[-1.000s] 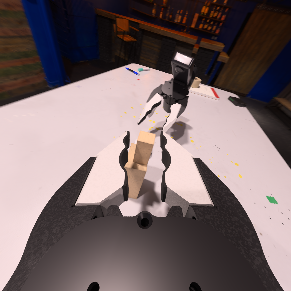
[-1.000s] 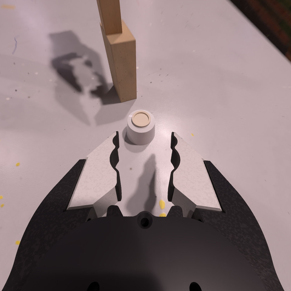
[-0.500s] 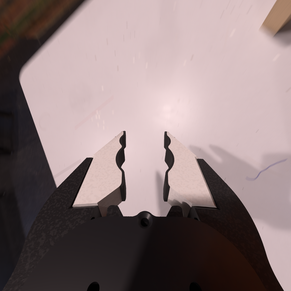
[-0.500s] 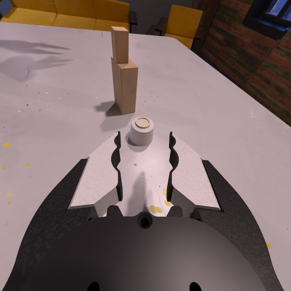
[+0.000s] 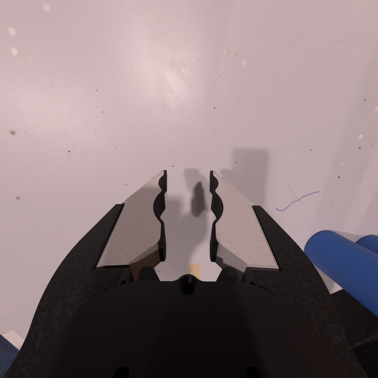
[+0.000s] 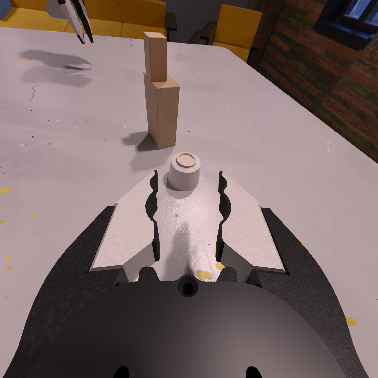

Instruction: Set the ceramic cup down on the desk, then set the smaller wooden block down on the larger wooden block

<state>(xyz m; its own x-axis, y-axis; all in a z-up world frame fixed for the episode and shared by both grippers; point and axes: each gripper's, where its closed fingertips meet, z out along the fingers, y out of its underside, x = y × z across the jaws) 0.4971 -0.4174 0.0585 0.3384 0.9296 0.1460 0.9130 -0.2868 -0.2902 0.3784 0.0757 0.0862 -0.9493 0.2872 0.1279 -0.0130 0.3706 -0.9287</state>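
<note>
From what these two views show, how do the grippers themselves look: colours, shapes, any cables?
Both look alike. The right gripper and the left gripper each have a rounded, glossy black body, textured black side arms and two pale speckled fingers tapering to points, with wavy black inner pads. A small round hole sits at each base. No cables show.

White cup point(image 6: 184, 176), tan blocks point(image 6: 161, 110), yellow sofa point(image 6: 122, 18)

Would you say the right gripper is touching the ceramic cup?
Apart: the right wrist view shows bare desk between the open right gripper and ceramic cup.
</note>
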